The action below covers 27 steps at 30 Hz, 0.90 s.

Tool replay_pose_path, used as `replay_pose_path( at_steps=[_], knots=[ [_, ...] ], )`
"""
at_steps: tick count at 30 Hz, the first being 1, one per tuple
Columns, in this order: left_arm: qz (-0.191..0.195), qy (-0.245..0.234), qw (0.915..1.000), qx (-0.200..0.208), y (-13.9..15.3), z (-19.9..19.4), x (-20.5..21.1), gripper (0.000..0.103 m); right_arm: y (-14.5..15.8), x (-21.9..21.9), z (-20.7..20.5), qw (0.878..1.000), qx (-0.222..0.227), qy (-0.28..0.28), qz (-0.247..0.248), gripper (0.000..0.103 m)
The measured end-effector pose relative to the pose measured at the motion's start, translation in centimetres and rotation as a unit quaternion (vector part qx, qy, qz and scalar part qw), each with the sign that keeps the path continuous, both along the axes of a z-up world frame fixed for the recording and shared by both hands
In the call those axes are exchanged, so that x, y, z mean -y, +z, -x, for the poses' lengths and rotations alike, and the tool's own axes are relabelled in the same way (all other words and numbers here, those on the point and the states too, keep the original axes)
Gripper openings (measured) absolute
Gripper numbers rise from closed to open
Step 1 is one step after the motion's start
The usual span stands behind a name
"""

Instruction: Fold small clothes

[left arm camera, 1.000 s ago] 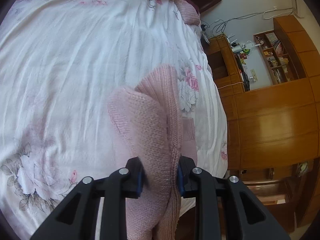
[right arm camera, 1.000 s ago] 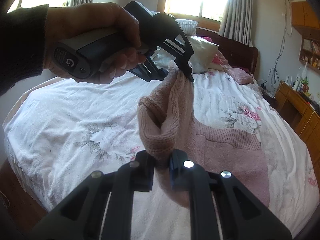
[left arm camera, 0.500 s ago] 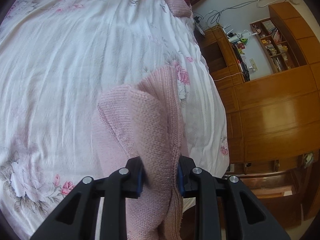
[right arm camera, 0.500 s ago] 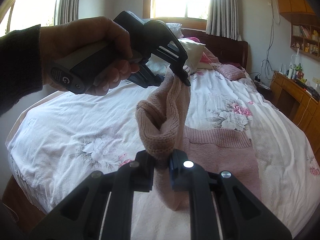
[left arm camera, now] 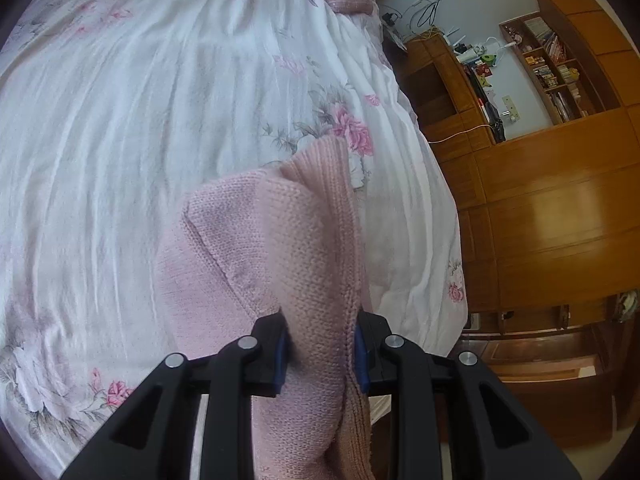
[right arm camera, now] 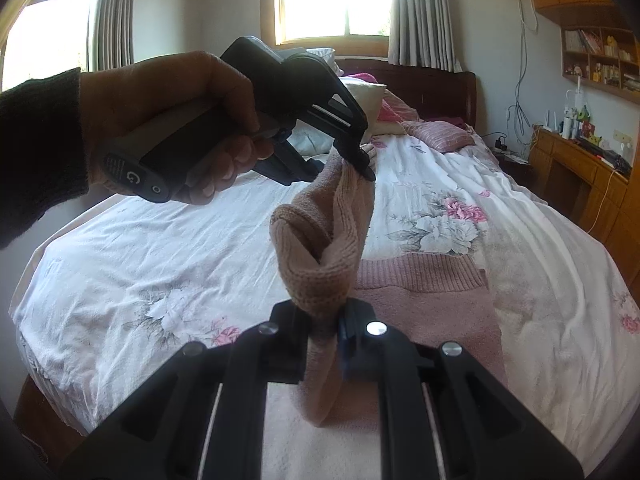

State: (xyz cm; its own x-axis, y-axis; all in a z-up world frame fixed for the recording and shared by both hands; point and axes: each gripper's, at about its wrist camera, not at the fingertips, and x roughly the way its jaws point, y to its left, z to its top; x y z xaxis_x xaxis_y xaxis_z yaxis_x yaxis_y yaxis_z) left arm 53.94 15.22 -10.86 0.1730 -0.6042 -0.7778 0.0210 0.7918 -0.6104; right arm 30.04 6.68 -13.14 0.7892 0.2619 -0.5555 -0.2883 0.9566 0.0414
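Both tools hold one pink knitted garment [right arm camera: 424, 300] above a bed with a white flowered cover [left arm camera: 140, 128]. The left tool [left arm camera: 320, 354] is clenched on a thick fold of the knit, and the cloth fills the space between its two blue-padded fingers [left arm camera: 280, 354]. In the right wrist view the same left tool [right arm camera: 362, 166] is seen from the side, gripped by a hand [right arm camera: 176, 120] in a dark sleeve, and it pinches the top edge of the raised cloth. The right tool [right arm camera: 326, 330] is closed on a bunched part of the garment, lower and nearer to the camera. Between the two tools the cloth stands up in a loop. The rest of the garment, with its ribbed hem, lies flat on the bed. Wooden cabinets [left arm camera: 552, 216] stand beside the bed.
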Motion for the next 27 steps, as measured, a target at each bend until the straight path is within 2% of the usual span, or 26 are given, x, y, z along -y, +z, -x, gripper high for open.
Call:
replay_pose_path(
  at_steps=[14,27],
  knots=[
    [-0.031,-0.008,0.9995,-0.005,-1.4,-0.6,5.8,0.026,-1.6,5.9,0.1,0.998,-0.023,-0.038,-0.034,0.01],
    [-0.097,-0.026,0.9949,-0.008,-3.9,-0.5,12.4,0.026,-4.6,11.0,0.1,0.994,-0.059,-0.065,-0.065,0.01]
  ],
)
